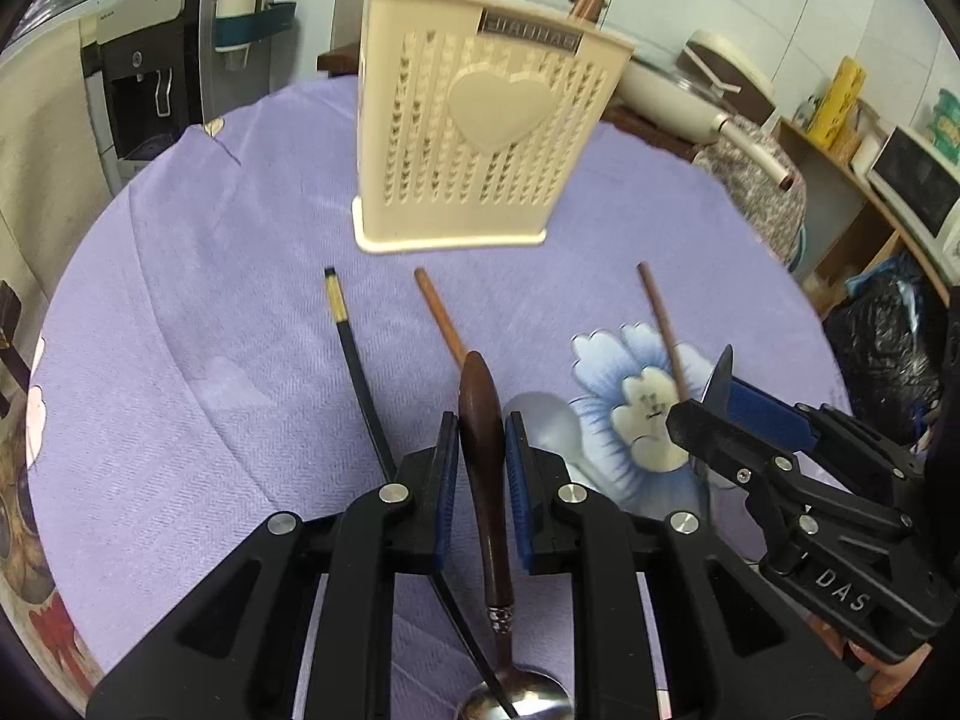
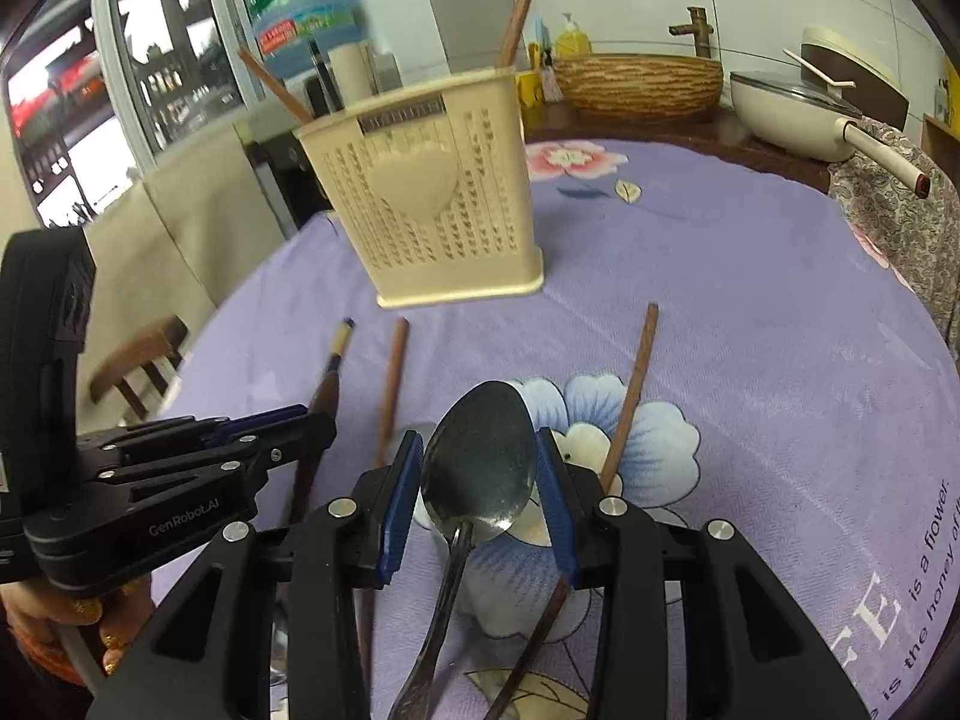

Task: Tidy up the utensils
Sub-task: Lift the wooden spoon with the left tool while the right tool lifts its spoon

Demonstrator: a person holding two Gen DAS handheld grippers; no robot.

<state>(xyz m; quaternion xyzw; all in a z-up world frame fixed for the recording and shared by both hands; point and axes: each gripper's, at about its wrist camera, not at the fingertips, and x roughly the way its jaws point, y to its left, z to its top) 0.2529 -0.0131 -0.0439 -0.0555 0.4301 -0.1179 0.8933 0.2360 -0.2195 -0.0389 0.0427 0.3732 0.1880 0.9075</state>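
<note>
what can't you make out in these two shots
- Inside of the cream utensil holder: both views, its perforated front wall hides how the sticks in it sit.
- Holder label: both views, blurred, unreadable.
- Bowl of the wooden-handled spoon: left wrist view, cut off by the bottom edge.
- Handle end of the steel spoon: right wrist view, runs off the bottom edge.
- Lower end of the black chopstick: left wrist view, hidden behind the left gripper.

Kitchen clutter beyond your fingers

Ahead of your fingertips you see a purple flowered tablecloth [image 2: 750, 312]; past it, to the right, a cream pan [image 2: 792, 108] and woven basket [image 2: 639, 84], and to the left a blue water bottle [image 2: 300, 6].
</note>
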